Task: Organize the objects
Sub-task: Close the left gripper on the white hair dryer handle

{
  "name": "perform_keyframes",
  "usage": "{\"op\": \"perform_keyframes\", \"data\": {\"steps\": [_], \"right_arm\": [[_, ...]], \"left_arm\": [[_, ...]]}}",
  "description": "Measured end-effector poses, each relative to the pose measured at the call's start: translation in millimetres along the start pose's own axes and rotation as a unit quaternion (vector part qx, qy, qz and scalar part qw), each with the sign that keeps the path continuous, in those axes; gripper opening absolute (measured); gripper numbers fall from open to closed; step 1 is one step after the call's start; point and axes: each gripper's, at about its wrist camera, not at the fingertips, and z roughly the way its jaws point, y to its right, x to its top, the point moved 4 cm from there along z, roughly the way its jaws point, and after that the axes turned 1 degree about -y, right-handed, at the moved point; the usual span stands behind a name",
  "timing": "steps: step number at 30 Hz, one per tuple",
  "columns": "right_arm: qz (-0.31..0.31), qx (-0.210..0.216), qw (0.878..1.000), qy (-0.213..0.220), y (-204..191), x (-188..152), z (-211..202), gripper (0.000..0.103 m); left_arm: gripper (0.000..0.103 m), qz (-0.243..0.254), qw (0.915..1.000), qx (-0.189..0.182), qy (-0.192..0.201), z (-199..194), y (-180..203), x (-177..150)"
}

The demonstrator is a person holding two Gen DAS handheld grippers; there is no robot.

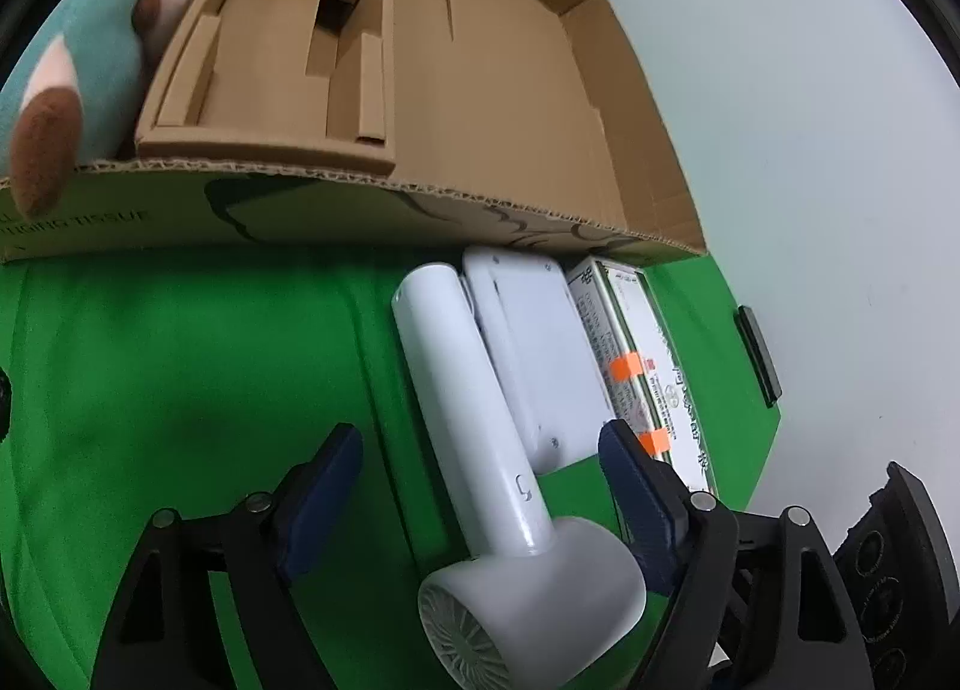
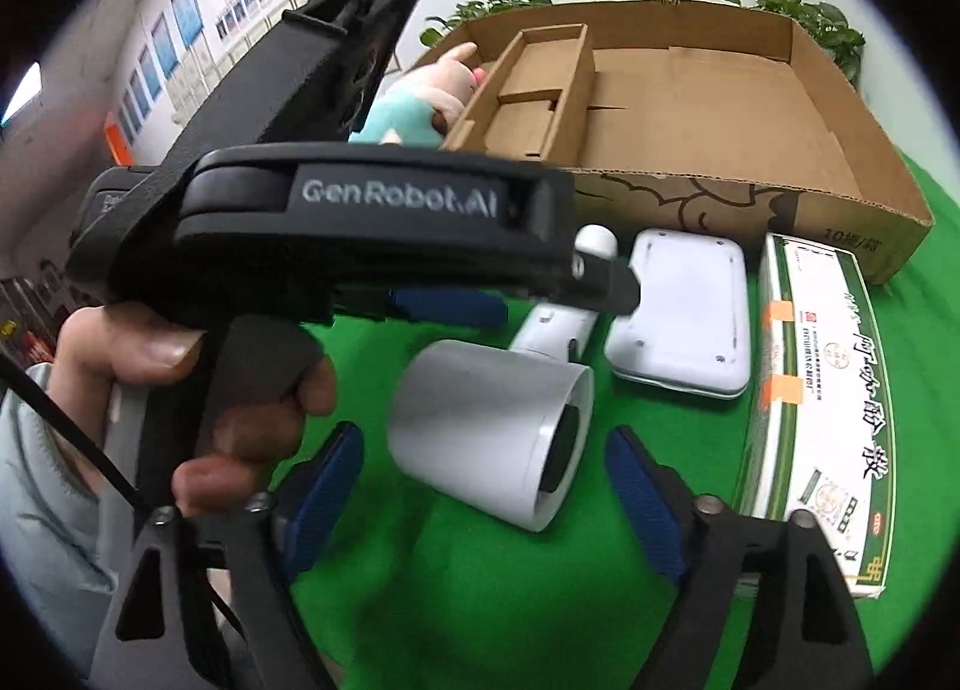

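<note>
Only right wrist view shows hair dryer (image 2: 492, 432) nozzle.

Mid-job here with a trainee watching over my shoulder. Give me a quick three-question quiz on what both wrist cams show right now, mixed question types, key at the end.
1. True or false: the left gripper has already closed on the hair dryer.
2. Multiple choice: what lies directly between the hair dryer and the green-and-white carton? A) plush toy B) flat white device C) cardboard box
3. Short answer: where is the plush toy relative to the cardboard box?

Key:
1. False. Its jaws are open, straddling the dryer's handle.
2. B, the flat white device.
3. Outside the box, against its left end wall; the box's main bay holds only a cardboard insert.
</note>
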Motion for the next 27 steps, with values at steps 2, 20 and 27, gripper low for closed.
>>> {"op": "perform_keyframes", "data": {"steps": [2,20,27], "right_arm": [[0.000,-0.007,1.000,-0.001,-1,-1,0,0.070],[-0.011,0.009,1.000,-0.021,-25,-37,-34,0.063],[-0.011,0.007,1.000,-0.017,-27,-44,-40,0.063]], "left_arm": [[0.064,-0.003,1.0000,-0.006,-0.007,3,0,-3],[0.037,-0.003,0.9996,0.027,-0.007,-7,23,-45],[0.036,0.000,0.9996,0.029,-0.005,-10,21,-48]]}}
